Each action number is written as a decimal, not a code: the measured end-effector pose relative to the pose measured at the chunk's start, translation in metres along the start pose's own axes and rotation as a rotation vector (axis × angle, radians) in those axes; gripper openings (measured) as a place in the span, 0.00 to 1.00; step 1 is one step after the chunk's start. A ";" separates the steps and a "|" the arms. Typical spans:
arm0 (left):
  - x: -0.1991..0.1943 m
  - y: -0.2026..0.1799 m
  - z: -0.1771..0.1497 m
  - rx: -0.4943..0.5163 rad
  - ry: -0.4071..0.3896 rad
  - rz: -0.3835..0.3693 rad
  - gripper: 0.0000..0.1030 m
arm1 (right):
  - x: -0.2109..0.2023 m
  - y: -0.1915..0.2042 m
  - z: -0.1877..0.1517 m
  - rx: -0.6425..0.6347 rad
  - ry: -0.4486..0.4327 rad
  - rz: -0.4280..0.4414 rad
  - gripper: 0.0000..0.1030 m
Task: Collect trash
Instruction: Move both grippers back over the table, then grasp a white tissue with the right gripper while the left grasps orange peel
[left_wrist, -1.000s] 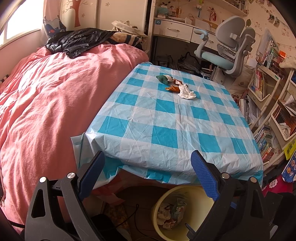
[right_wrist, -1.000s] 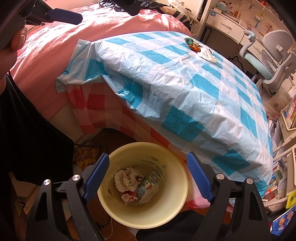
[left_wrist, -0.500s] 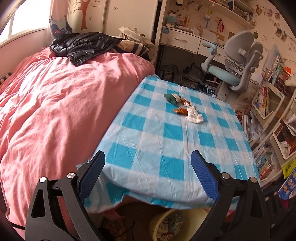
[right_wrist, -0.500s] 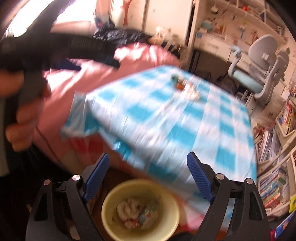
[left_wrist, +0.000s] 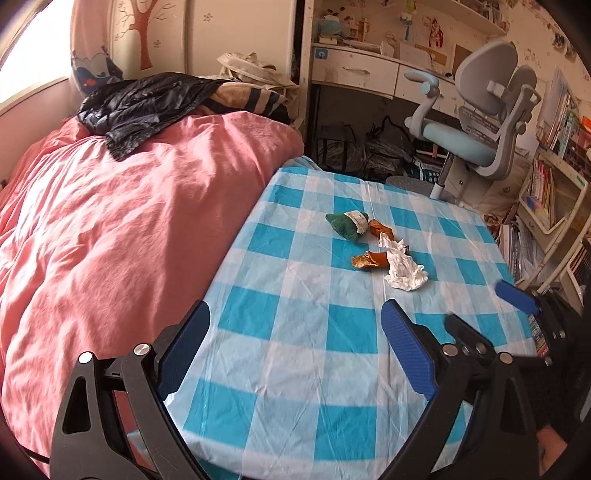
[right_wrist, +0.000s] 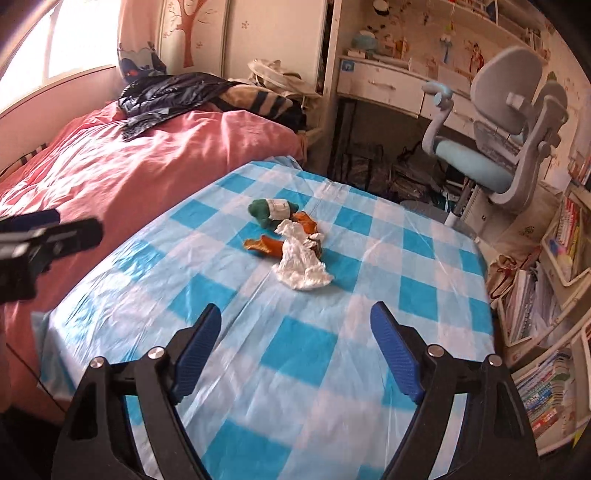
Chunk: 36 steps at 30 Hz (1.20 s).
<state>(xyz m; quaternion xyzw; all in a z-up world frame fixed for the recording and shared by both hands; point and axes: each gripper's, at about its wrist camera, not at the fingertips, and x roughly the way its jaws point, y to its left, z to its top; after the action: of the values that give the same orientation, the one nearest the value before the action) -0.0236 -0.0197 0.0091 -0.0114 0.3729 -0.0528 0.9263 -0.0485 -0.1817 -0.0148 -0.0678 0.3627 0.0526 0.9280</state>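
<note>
trash waits mid-table as two claws hover

the left gripper (left_wrist: 293, 345) and right gripper (right_wrist: 295, 341) hang over the near end of a blue-checked table (left_wrist: 295, 369), both with jaws spread wide and nothing between them. beyond them, at 12 o'clock from the right gripper and 1 o'clock from the left, the trash lies mid-table: a white tissue (right_wrist: 301, 264) touching an orange wrapper (right_wrist: 264, 245), with a green wrapper (right_wrist: 271, 210) just behind. a pink bed (left_wrist: 110, 221) runs along the table at 9 o'clock. a grey chair (right_wrist: 495, 147) stands far off at 2 o'clock.
</note>
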 end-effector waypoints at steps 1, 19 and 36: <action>0.007 -0.003 0.003 0.007 0.007 -0.003 0.88 | 0.008 -0.002 0.004 -0.001 0.005 -0.001 0.71; 0.111 -0.035 0.037 0.106 0.123 -0.044 0.88 | 0.073 -0.018 0.036 0.017 0.110 0.196 0.08; 0.183 -0.112 0.043 0.368 0.166 -0.113 0.81 | 0.022 -0.105 0.040 0.206 -0.027 0.147 0.08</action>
<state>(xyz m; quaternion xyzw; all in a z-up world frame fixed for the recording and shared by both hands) 0.1271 -0.1510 -0.0792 0.1414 0.4308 -0.1726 0.8744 0.0100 -0.2780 0.0084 0.0552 0.3576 0.0838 0.9285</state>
